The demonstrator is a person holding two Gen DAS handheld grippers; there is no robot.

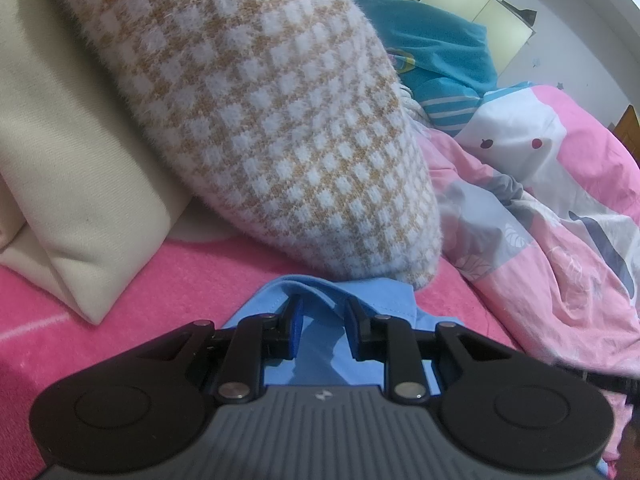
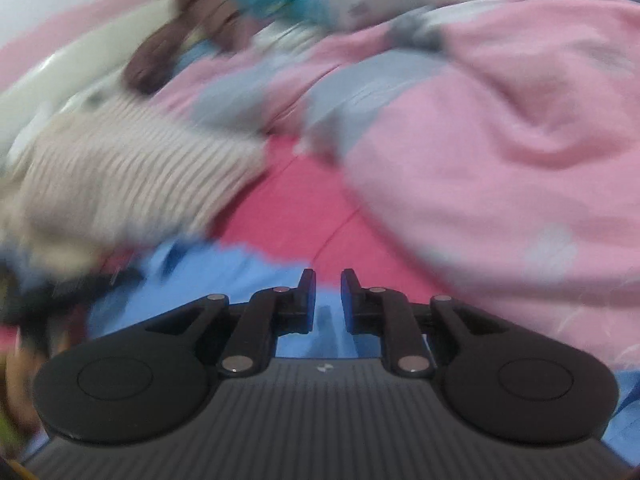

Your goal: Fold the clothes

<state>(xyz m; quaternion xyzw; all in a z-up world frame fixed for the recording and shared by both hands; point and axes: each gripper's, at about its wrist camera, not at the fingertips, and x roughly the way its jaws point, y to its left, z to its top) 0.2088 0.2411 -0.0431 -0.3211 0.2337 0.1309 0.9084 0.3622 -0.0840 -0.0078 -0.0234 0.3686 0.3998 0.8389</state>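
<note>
A light blue garment (image 1: 384, 296) lies on the pink bed sheet (image 1: 100, 344). My left gripper (image 1: 322, 300) is low over it, and a raised fold of the blue cloth is pinched between its blue pads. The right wrist view is blurred. In it my right gripper (image 2: 327, 274) hangs over the same blue garment (image 2: 224, 276), its jaws a narrow gap apart with nothing between them. A fuzzy orange-and-white checked knit piece (image 1: 280, 120) lies just beyond the left gripper, its end over the blue cloth's far edge.
A cream pillow (image 1: 80, 160) leans at the left. A rumpled pink patterned quilt (image 1: 540, 240) fills the right side, and the quilt (image 2: 500, 160) also shows in the right wrist view. A teal garment (image 1: 440, 52) lies behind it, before pale green cabinets (image 1: 472, 4).
</note>
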